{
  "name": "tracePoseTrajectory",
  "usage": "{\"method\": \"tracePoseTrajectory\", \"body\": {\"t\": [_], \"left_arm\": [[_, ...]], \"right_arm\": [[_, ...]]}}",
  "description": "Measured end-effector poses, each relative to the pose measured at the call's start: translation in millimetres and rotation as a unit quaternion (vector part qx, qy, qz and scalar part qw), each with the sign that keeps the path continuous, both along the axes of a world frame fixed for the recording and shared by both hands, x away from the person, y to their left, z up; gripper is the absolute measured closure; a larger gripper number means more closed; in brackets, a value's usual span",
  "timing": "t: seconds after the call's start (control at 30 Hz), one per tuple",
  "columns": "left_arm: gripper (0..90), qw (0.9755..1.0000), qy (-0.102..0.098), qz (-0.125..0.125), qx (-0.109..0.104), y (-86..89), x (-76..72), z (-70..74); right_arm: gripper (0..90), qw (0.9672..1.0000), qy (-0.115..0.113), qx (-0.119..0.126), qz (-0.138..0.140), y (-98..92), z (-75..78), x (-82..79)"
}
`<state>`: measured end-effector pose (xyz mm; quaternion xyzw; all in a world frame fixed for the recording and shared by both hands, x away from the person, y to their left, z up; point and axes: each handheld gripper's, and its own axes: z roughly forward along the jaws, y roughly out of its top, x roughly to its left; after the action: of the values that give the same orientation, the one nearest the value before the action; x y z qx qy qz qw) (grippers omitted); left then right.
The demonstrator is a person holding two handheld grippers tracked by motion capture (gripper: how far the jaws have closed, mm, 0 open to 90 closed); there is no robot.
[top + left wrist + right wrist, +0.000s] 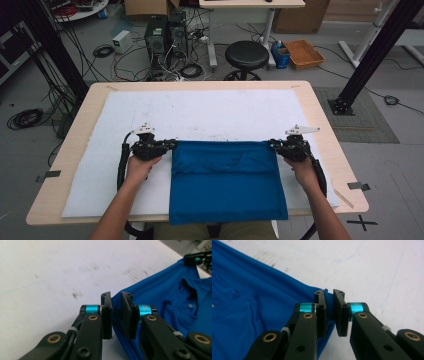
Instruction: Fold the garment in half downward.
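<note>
Folded blue fabric shirt (227,180) overhangs the white-padded wooden tabletop's (200,112) near edge; cable-strewn floor behind. Left hand-held gripper (116,315) and right hand-held gripper (329,313) each clench 1 far corner.

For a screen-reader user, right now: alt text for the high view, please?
A person's two tools, left tool and right tool, pinch the far corners of a folded blue shirt on a white mat.

Both hand-held grippers (172,144) (272,144) clamped
</note>
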<state>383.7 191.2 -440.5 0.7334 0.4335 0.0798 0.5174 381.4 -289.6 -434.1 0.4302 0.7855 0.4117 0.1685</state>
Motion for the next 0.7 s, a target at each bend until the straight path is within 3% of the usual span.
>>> {"method": "tracePoseTrajectory", "body": {"t": [0.2, 0.33, 0.37, 0.4, 0.47, 0.57, 0.63, 0.7], "left_arm": [[79.9, 0.9995, -0.005, 0.033, -0.001, -1.9, 29.5, -5.4], [77.5, 0.9988, -0.008, 0.049, 0.000, -3.7, 35.2, -9.1], [72.5, 0.9984, -0.007, 0.056, 0.002, -3.6, 34.4, -8.4], [63.7, 0.9979, -0.005, 0.064, -0.006, -2.5, 32.7, -6.8], [57.1, 0.9976, -0.018, 0.065, -0.016, 1.3, 26.4, 0.0], [55.8, 0.9974, -0.048, 0.049, -0.024, 4.9, 12.4, 12.4], [55.8, 0.9977, -0.059, 0.023, -0.025, 3.8, 2.3, 16.2], [55.5, 0.9980, -0.058, -0.009, -0.023, 0.7, -5.8, 14.5]], "right_arm": [[82.1, 0.9994, -0.007, -0.021, -0.025, 12.5, 6.7, 37.3], [80.9, 0.9990, 0.000, -0.017, -0.042, 14.7, 2.0, 49.0], [77.0, 0.9989, 0.003, -0.016, -0.045, 15.0, 0.0, 49.8], [66.5, 0.9985, 0.010, -0.013, -0.051, 15.3, -1.2, 49.0], [49.2, 0.9978, 0.004, -0.007, -0.066, 14.1, -0.4, 44.3], [42.9, 0.9973, -0.019, 0.021, -0.067, 8.8, 7.5, 30.4], [41.5, 0.9980, -0.024, 0.037, -0.045, 7.9, 12.1, 19.8], [42.3, 0.9990, -0.021, 0.039, -0.011, 10.3, 13.6, 9.5]]}}
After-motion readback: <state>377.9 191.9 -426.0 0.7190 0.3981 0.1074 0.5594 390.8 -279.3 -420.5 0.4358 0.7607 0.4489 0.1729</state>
